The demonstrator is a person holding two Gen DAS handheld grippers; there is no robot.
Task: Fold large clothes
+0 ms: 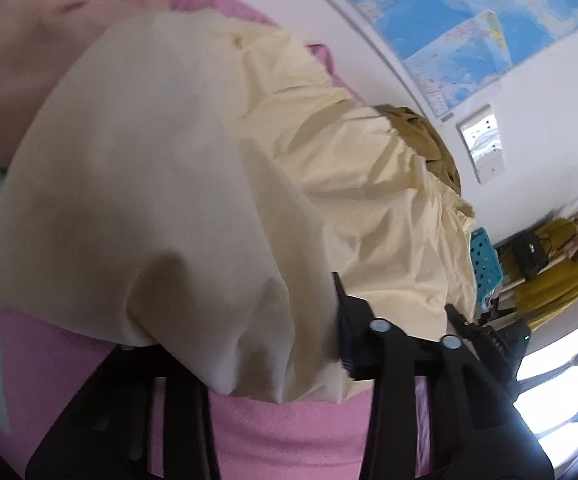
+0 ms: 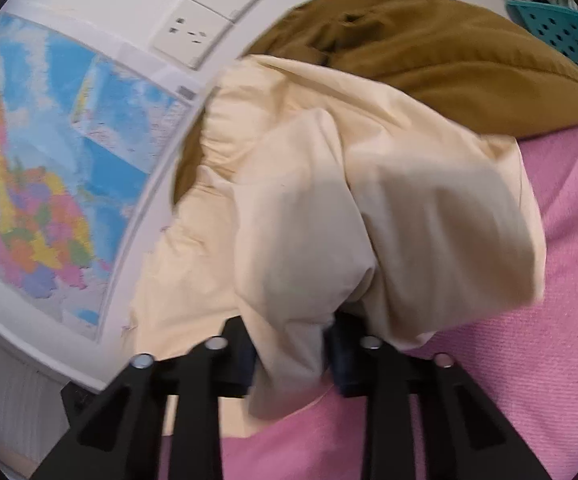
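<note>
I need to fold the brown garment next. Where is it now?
In the right wrist view the brown garment lies at the upper right on the pink cover, behind the cream garment, next to the wall with the map.

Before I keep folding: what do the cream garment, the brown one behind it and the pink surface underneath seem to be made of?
Cream garment: thin matte woven cloth, likely cotton or a blend; it creases sharply and gathers at an elastic edge.
Brown garment: heavier matte cloth with soft, rounded folds, possibly padded.
Pink surface: textile with a fine ribbed weave, no shine, probably a bed cover.
</note>
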